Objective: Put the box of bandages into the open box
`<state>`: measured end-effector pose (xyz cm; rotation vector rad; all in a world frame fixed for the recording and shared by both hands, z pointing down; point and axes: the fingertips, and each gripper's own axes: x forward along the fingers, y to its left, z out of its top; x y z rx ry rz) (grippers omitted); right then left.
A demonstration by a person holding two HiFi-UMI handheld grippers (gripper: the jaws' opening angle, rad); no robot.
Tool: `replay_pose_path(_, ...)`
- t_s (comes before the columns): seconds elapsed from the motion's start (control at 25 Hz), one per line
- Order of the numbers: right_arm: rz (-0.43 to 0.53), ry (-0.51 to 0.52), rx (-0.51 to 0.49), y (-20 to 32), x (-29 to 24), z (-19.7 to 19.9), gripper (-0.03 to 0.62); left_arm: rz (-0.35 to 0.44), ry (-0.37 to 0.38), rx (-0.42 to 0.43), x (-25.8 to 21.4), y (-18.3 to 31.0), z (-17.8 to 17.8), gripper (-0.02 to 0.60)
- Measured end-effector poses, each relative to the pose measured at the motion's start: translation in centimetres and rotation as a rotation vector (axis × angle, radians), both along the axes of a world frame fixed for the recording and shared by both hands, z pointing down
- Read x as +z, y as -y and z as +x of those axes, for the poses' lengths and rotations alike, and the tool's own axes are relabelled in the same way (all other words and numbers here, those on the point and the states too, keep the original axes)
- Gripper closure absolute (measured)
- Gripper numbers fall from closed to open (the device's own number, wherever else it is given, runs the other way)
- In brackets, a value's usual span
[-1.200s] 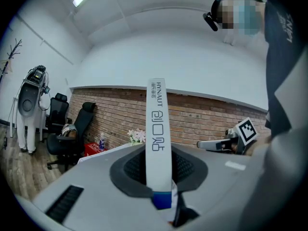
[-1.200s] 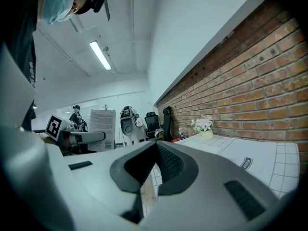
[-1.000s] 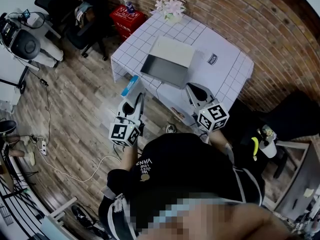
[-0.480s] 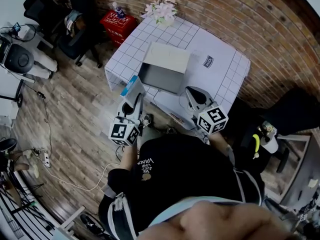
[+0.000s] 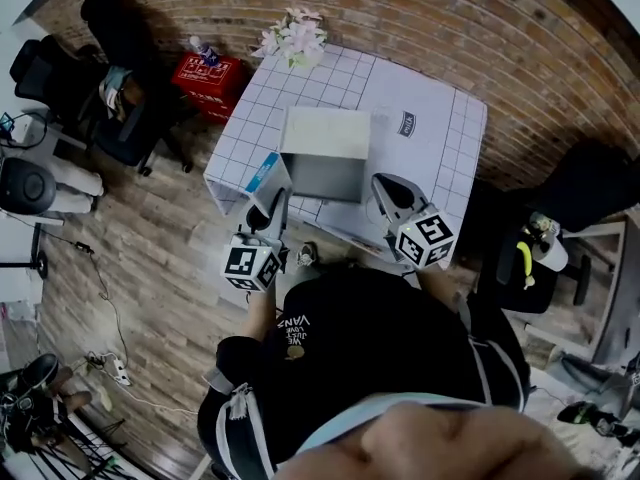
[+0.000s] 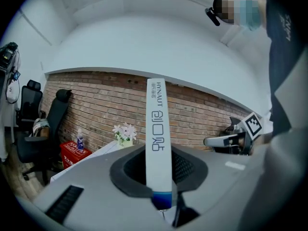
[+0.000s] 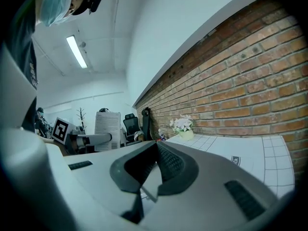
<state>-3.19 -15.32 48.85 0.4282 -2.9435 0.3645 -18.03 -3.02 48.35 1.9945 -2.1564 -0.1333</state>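
Fingers of the left gripper [image 5: 270,200] clamp the slim white-and-blue bandage box [image 6: 158,138]; carry it level over the open grey cardboard box [image 5: 326,173]. Right gripper [image 7: 155,160] fingers sit together, empty.

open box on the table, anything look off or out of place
Nothing stands out. The open box sits flat on the table, lid up, looking empty; the box of bandages is clamped in the left gripper, not yet inside.

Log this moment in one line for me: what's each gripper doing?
left gripper: shut on box of bandages | right gripper: shut, empty | open box: on table, bandages not yet inside
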Motion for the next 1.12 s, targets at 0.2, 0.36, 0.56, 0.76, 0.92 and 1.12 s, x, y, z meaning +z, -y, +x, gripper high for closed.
replay_pose_path(0.2, 0.005, -0.008, 0.062, 0.1, -0.2, -0.9, 0.599, -0.023, 0.004, 0.083, 0.7, 1.8, -1.5, 0.503)
replay_pose_path(0.36, 0.001, -0.025, 0.112, 0.6, 0.2, -1.0, 0.600, -0.051, 0.029, 0.152, 1.6, 3.3, -2.1, 0.503)
replay_pose_path(0.56, -0.011, -0.041, 0.168, 1.0, 0.8, -1.0, 0.600, -0.116, 0.101, 0.230, 3.4, 4.5, -2.5, 0.503)
replay_pose_path(0.76, -0.020, -0.045, 0.210, 1.0, 1.4, -1.1, 0.600, -0.202, 0.170, 0.306, 5.6, 5.5, -2.6, 0.503)
replay_pose_path(0.92, -0.032, -0.048, 0.246, 1.0, 1.9, -0.9, 0.600, -0.228, 0.199, 0.351, 6.7, 6.2, -2.6, 0.503)
replay_pose_path(1.12, -0.063, -0.053, 0.293, 0.7, 2.8, -0.5, 0.600, -0.290, 0.322, 0.426, 8.3, 7.1, -1.9, 0.503)
